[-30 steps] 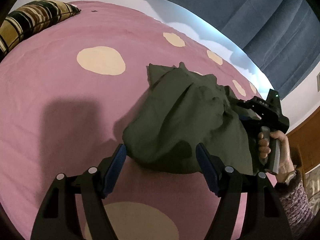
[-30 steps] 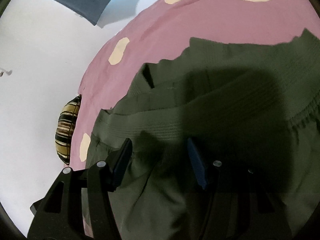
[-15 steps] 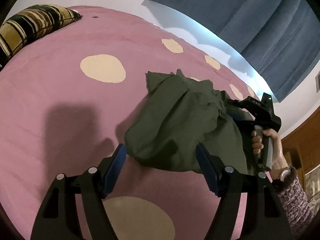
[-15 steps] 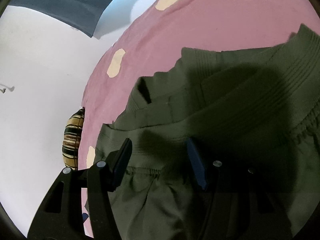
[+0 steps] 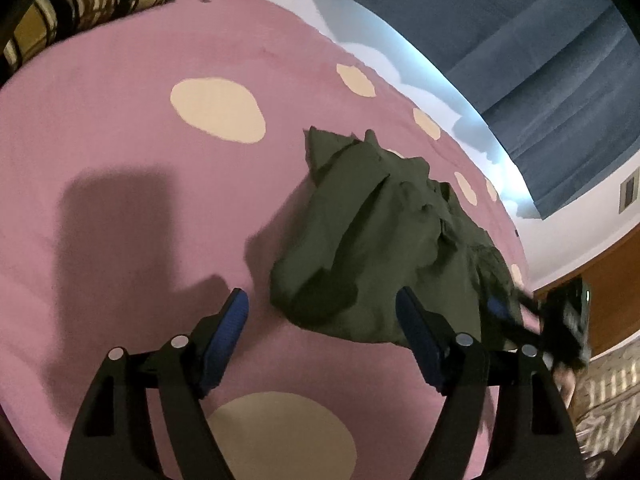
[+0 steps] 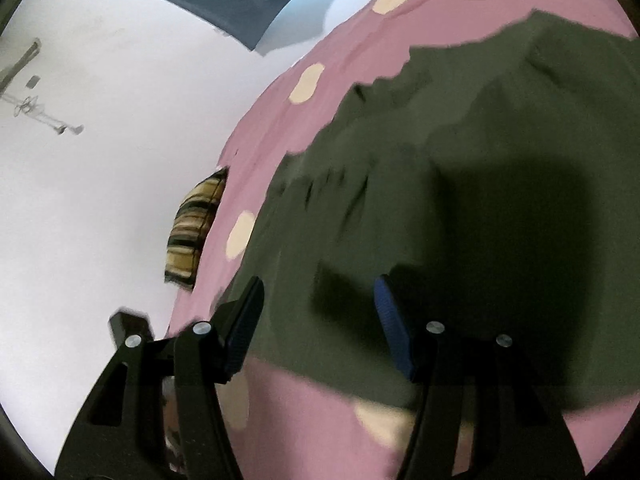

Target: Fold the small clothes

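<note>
**K:** On the pink spotted bedspread [image 5: 120,128], right of centre: olive garment [image 5: 384,240], bunched in a heap, not flat. Nothing folded that I can see.

**M:** Grippers?

**K:** Left gripper [image 5: 320,320] spread wide, empty, hovering just short of the heap's near edge. Right gripper [image 6: 316,320] also wide, nothing between the pads, over the near hem on its side. Its view is blurred, so contact with the cloth is unclear.

**M:** Why both open?

**K:** My read: lining up on two edges of the garment to pinch and spread it flat before the first fold. Heap is too crumpled to fold as is.

**M:** Anything in the way?

**K:** No. Striped pillow [image 5: 76,4] sits well apart at the far corner.
</note>
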Tool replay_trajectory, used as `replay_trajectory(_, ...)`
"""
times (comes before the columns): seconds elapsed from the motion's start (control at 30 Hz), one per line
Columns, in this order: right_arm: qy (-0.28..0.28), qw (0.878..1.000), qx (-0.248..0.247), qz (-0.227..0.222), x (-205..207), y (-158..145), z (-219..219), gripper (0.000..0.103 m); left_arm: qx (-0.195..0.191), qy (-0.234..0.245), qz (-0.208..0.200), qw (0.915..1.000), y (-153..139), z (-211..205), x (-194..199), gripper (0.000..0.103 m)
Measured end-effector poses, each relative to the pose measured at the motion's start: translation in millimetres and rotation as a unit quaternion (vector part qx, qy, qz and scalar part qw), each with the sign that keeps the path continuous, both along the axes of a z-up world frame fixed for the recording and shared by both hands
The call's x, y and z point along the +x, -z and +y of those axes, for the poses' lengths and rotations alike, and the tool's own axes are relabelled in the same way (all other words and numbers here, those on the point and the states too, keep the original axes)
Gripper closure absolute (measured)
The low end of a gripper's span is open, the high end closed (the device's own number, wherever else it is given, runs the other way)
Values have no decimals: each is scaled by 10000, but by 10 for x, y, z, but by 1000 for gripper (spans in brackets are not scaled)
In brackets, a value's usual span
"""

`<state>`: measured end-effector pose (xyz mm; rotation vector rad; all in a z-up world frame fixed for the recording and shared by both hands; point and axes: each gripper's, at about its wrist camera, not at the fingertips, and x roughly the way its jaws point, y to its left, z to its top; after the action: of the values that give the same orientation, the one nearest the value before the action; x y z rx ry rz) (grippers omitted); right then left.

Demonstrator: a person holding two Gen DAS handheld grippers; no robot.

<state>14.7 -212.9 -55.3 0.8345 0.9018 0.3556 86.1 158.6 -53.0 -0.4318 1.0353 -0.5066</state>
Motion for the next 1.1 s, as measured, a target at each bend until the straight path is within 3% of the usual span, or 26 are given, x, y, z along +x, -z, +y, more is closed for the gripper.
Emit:
replay_trajectory(0.1,-149,9993,-271,224,-198,199,108,46,-396,59,227,9989,71,13,-32,27)
replay_trajectory(0.23,-153,9991,-381,51,-254,317,128,49,-1174,171,723,9903,220,-52,-29,25)
replay_trajectory(0.37,-175,9986,-494,19,-265,298,160,49,-1345,142,1031,9854,334,-222,46,25)
replay_trajectory(0.6,-176,9983,-556,-85,-307,309,191,49,-1162,-128,1017,9879,397,-495,265,25)
replay_trajectory(0.7,-197,9982,-550,-130,-327,310,187,49,-851,-234,885,9922,400,-644,346,30)
replay_trajectory(0.77,-170,9984,-511,-165,-343,267,171,49,-392,-358,749,9958,362,-721,351,52)
replay_trajectory(0.87,-91,9972,-686,-292,-446,120,162,49,40,-362,459,9983,281,-812,304,73)
replay_trajectory(1.0,-165,9961,-751,-430,-493,30,223,48,394,-345,-9,9986,97,-866,213,82)
replay_trajectory(1.1,-260,9983,-524,-69,-390,329,235,46,571,-260,-312,9975,-59,-945,142,87)
